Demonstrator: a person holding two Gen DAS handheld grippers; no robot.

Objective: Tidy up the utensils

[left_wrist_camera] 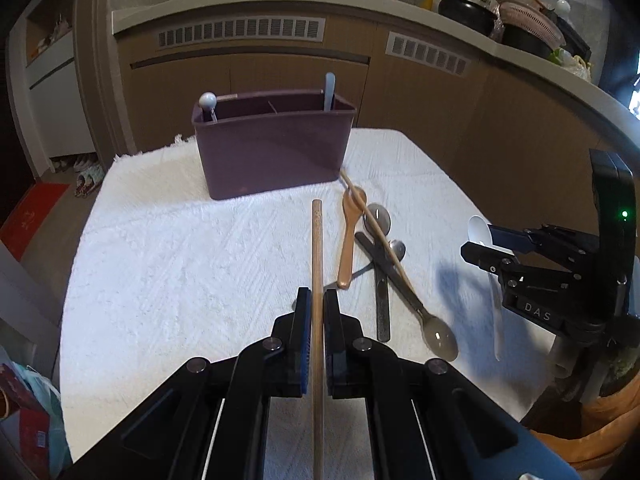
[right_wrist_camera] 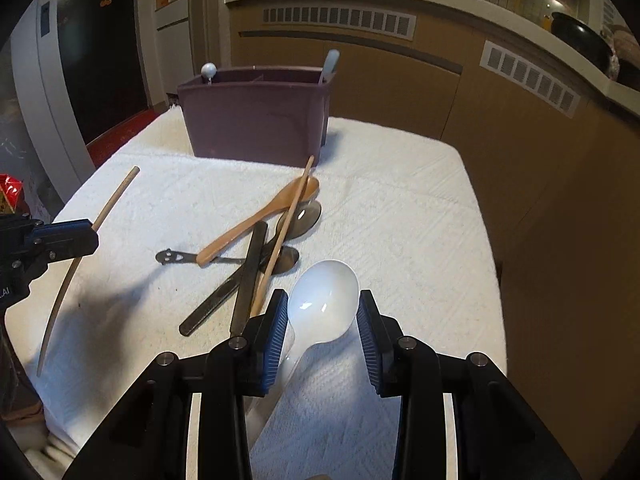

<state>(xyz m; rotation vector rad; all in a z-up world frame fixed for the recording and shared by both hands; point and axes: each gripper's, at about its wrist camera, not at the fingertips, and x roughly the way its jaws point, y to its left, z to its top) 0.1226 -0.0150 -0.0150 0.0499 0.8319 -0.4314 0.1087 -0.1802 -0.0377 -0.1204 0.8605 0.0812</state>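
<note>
The left tongs point(left_wrist_camera: 317, 304) gripped a wooden chopstick point(left_wrist_camera: 317, 248) pointing lengthwise at the purple caddy point(left_wrist_camera: 272, 148) ahead (right tongs point(right_wrist_camera: 323, 320) loosely bracketed a white spoon point(right_wrist_camera: 324, 300)).

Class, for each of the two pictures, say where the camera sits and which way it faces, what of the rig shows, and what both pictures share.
Left wrist: on the left gripper, facing forward and down at the purple organizer; its fingers clamp a wooden chopstick.
Right wrist: on the right gripper, facing the same organizer; a white spoon lies between its fingers.
Shared: organizer, utensil pile, white towel, and each other's gripper.
</note>
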